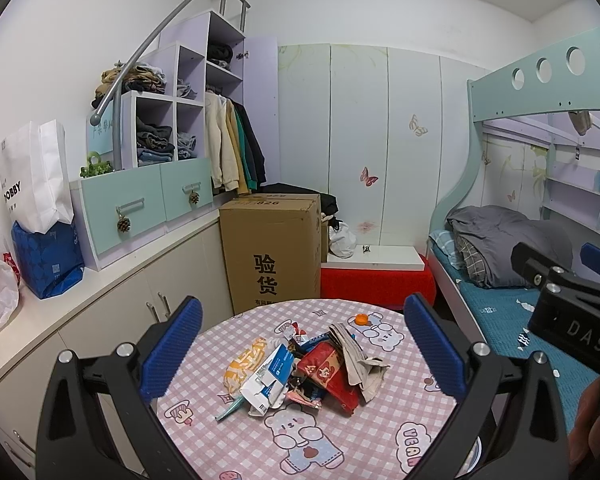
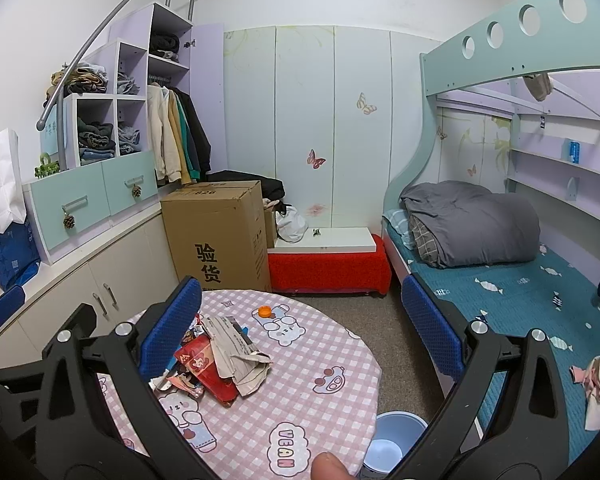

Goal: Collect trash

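Cardboard box (image 1: 274, 250) behind trash pile (image 1: 304, 372).

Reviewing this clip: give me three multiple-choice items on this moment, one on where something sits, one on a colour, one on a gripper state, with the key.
1. Where does the small orange bottle cap lie?
A. on the pink checked round tablecloth, beyond the pile of crumpled wrappers
B. inside the pale blue plastic bin
C. on the teal bed sheet

2. What colour are the pads on the gripper fingers?
A. red
B. blue
C. white

3. How is the left gripper?
A. shut on a wrapper
B. shut on nothing
C. open, holding nothing

Key: 1 A, the cap rests on the cloth past the pile; 2 B, both views show blue textured pads; 3 C, its fingers stand wide apart above the pile.
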Available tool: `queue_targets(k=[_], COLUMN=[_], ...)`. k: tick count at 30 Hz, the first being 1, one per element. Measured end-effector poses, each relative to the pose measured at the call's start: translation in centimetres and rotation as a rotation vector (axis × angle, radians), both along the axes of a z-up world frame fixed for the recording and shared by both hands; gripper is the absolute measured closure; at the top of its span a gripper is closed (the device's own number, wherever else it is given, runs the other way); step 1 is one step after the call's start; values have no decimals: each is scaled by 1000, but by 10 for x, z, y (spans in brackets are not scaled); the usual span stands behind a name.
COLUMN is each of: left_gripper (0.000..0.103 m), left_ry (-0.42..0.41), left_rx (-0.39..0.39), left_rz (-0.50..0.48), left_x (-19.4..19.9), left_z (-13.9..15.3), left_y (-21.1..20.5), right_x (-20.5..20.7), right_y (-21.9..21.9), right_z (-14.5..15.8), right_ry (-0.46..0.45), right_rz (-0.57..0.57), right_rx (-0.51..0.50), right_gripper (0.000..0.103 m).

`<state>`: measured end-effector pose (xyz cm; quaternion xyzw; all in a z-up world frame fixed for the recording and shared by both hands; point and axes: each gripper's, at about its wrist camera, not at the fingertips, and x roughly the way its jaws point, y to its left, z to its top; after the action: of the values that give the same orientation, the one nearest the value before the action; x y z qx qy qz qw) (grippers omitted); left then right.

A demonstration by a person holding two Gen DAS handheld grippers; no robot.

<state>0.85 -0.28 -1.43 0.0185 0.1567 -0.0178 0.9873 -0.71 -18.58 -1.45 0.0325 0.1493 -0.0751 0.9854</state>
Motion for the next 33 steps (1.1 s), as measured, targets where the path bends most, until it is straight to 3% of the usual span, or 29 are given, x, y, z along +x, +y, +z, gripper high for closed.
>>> queue_targets(k=[23, 33], left_gripper=[4, 4], left_ry=[3, 35], left_rx=[-2, -13], left_rz=[0, 15], left_x=[1, 16], left_z=[0, -20], left_y=[1, 9], right_x=[3, 22], right_y=[3, 9], right_z=[-8, -20], right_ry=[13, 66], right_rz=[9, 33], right_rx=[0, 3], right_gripper=[5, 5])
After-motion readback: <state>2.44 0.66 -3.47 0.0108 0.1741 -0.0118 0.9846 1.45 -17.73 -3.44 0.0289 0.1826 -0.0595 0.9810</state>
